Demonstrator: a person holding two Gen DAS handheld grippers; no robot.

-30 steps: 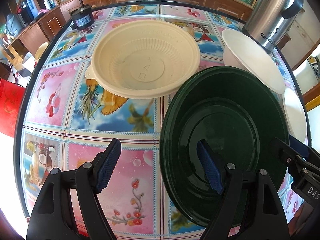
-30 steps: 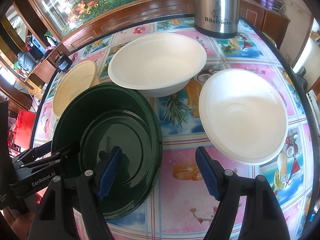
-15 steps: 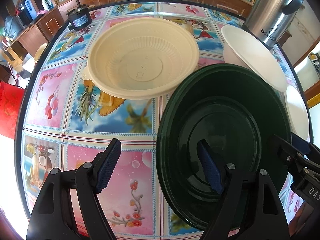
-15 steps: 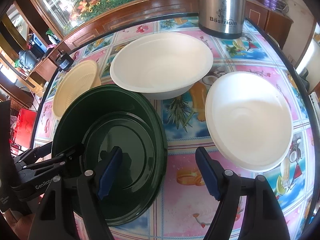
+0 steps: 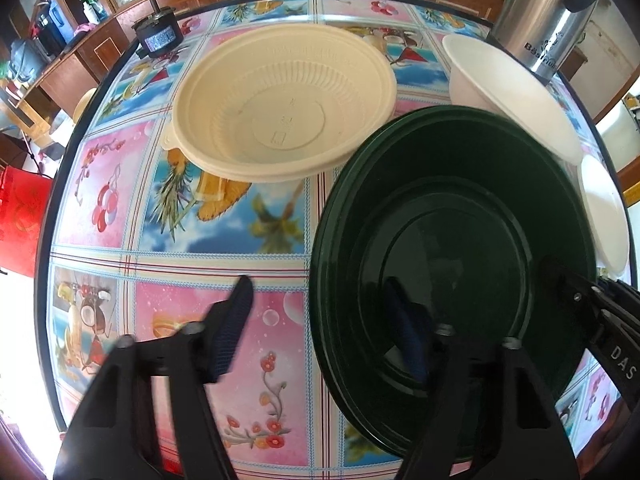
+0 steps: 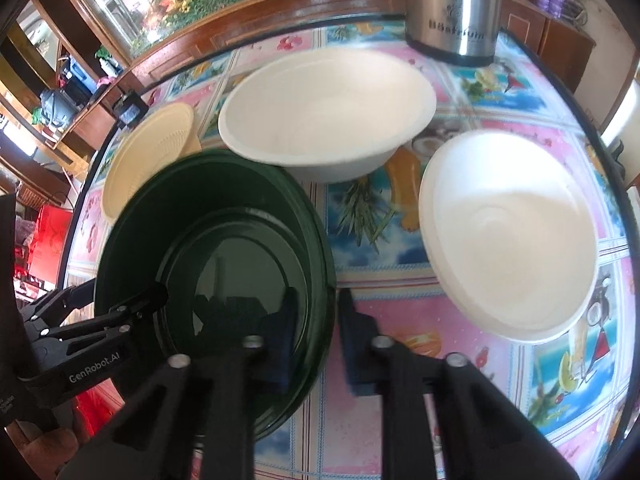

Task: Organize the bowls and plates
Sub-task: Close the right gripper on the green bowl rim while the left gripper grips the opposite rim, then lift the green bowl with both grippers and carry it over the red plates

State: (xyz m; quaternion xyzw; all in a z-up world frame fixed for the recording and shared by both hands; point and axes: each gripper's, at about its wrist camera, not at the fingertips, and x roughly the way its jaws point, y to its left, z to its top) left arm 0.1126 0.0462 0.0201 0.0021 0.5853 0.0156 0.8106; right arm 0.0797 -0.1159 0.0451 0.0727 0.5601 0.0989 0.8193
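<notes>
A dark green plate (image 5: 452, 208) (image 6: 224, 216) lies on the tiled table between both grippers. My left gripper (image 5: 320, 336) straddles its left rim, one finger over the plate, one outside, with a wide gap. My right gripper (image 6: 316, 328) straddles its right rim, jaws narrowed to a small gap around the rim. A cream ribbed bowl (image 5: 280, 104) (image 6: 148, 152) sits behind the plate. A white bowl (image 6: 328, 112) (image 5: 512, 88) and a white shallow bowl (image 6: 508, 228) (image 5: 604, 212) sit to the right.
A steel thermos (image 6: 452, 8) (image 5: 548, 16) stands at the far right of the table. A small black motor (image 5: 158, 36) sits at the far left edge. Wooden cabinets run behind the table (image 5: 224, 216).
Both grippers have narrowed, the right one much more, closing in on the green plate's rim. The left view has shifted slightly; the plate sits a bit further right.
</notes>
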